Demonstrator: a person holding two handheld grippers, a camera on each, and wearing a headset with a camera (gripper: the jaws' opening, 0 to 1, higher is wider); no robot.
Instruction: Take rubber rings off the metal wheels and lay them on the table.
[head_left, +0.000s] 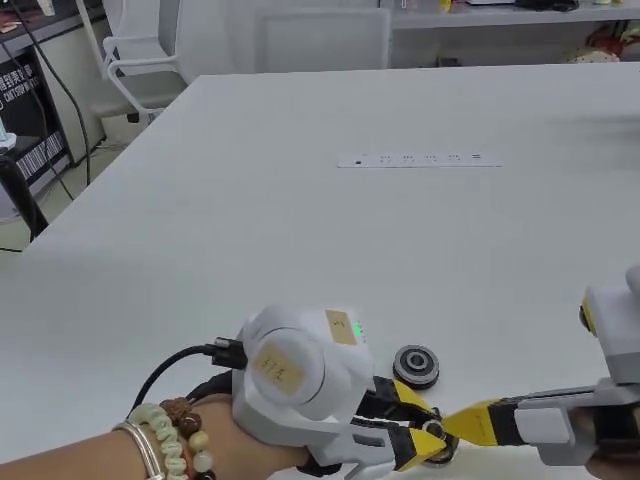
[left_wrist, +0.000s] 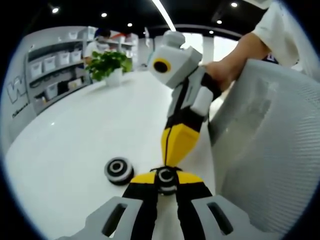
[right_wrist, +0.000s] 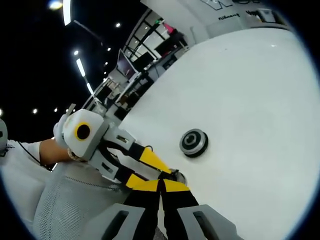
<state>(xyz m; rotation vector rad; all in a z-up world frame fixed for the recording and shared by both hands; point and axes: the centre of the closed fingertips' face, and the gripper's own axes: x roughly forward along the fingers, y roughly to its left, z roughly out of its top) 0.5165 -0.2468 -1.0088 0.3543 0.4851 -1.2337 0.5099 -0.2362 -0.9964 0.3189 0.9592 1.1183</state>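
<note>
head view: near the bottom edge of the white table (head_left: 300, 220), the left claw (head_left: 420, 442) is closed on a small metal wheel with a black rubber ring (head_left: 436, 432). whether the wheel touches the table cannot be told. the right claw (head_left: 462, 424) meets it from the opposite side, tips at the rim. a second ringed metal wheel (head_left: 416, 365) lies flat just beyond, axle pointing up. being round, it has no long axis in plan.

left gripper view: the yellow tips clamp the held wheel (left_wrist: 166, 179) across its width. its hub face looks toward this camera, so the axle appears to run roughly along the left claw. the right claw (left_wrist: 176, 150) arrives as one narrow wedge.

right gripper view: the right claw (right_wrist: 161, 186) has its jaws drawn nearly together at the held wheel (right_wrist: 175, 176). whether they pinch the ring cannot be told.

procedure: hold the left clamp firm on the metal, not on the rubber. nip the ring at one point of the rim, lift it over the edge, then peel it off along the axle. lay it flat on bare table, apart from the second wheel (right_wrist: 194, 142).
</note>
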